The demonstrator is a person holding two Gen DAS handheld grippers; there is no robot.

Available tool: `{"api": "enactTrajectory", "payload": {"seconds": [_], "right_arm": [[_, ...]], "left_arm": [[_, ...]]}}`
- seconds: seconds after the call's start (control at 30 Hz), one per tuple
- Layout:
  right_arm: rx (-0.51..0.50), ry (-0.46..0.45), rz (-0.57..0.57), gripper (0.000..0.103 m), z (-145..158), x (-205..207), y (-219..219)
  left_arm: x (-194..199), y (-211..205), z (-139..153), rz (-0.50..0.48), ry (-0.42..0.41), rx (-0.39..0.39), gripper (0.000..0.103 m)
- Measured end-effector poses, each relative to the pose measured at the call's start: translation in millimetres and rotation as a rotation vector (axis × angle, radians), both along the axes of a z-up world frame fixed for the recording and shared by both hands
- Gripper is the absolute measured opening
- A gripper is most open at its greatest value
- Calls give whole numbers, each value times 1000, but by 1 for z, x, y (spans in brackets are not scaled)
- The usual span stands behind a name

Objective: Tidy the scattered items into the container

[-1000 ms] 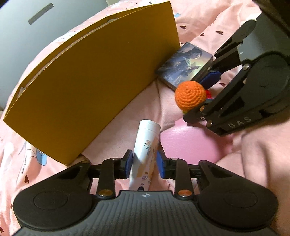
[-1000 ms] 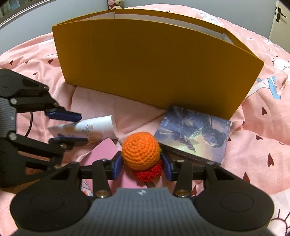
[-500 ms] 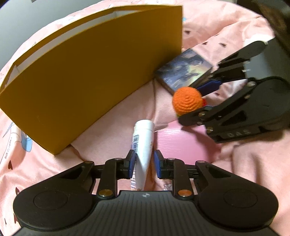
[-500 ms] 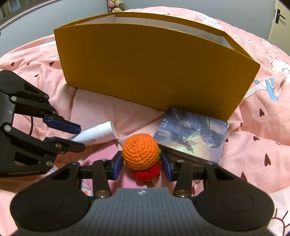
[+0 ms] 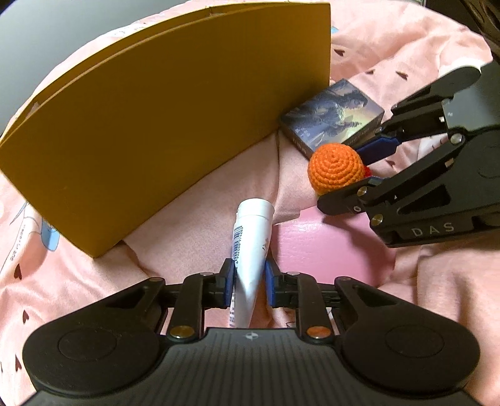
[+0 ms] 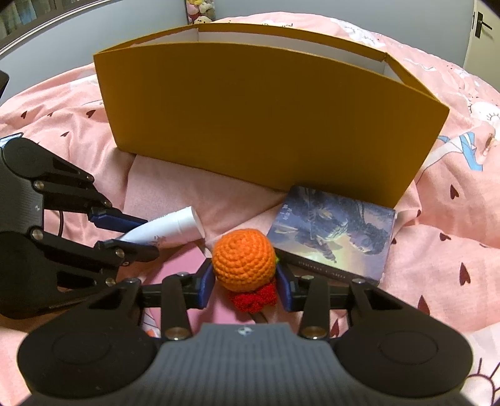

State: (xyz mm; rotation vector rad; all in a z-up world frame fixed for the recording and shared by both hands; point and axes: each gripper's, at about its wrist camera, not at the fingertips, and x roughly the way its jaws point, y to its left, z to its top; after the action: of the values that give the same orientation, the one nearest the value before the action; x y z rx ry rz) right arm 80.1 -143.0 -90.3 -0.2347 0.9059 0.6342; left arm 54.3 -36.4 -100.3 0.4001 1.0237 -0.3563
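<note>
Container: your mustard-yellow box [image 5: 162,131] stands upright on the pink bedspread [image 5: 93,278]; the items all lie in front of it, on the bed.
Left wrist view, your left claw [image 5: 248,282]: the blue pads sit against the flattened tail of the white tube [image 5: 251,237], and the jaws stand narrow on it. The tube's cap end points toward the box.
Left wrist view, your right claw [image 5: 365,165]: it comes in from the right with the orange crochet ball [image 5: 335,165] between its fingers.
Left wrist view, other items: the picture-covered card box [image 5: 334,117] lies just beside the container's right corner; a pink case [image 5: 328,246] lies under the ball and beside the tube.
Left wrist view only: the barcode on the tube, and the container's double-layered top edge seen end-on.
Right wrist view, your right claw [image 6: 245,282]: the jaws are closing on the crochet ball [image 6: 243,259], pads at both its sides; a red knitted tuft [image 6: 254,298] hangs below it.
Right wrist view, your left claw [image 6: 137,232]: seen side-on at the left, gripping the tube [image 6: 170,229].
Right wrist view only: the container's white inside [image 6: 290,45], the red tuft in full, and plush toys [image 6: 200,11] far behind.
</note>
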Motion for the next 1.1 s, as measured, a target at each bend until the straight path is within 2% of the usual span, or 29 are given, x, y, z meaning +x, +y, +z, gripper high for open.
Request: {"api": "enactTrajectory", "payload": {"seconds": [0.33, 0.7, 0.83, 0.97, 1.1], "right_arm": [[34, -74, 34, 44, 22, -14, -3], [119, -180, 70, 44, 68, -17, -17], [163, -198, 73, 44, 85, -11, -17], [197, -229, 69, 44, 101, -2, -15], [209, -269, 78, 44, 116, 8, -9]], "left_arm": [[-22, 4, 33, 90, -57, -102, 23], [-39, 9, 96, 112, -178, -197, 23], [-53, 16, 124, 112, -241, -219, 23], [-42, 20, 147, 111, -299, -228, 23], [-27, 20, 160, 99, -353, -202, 23]]}}
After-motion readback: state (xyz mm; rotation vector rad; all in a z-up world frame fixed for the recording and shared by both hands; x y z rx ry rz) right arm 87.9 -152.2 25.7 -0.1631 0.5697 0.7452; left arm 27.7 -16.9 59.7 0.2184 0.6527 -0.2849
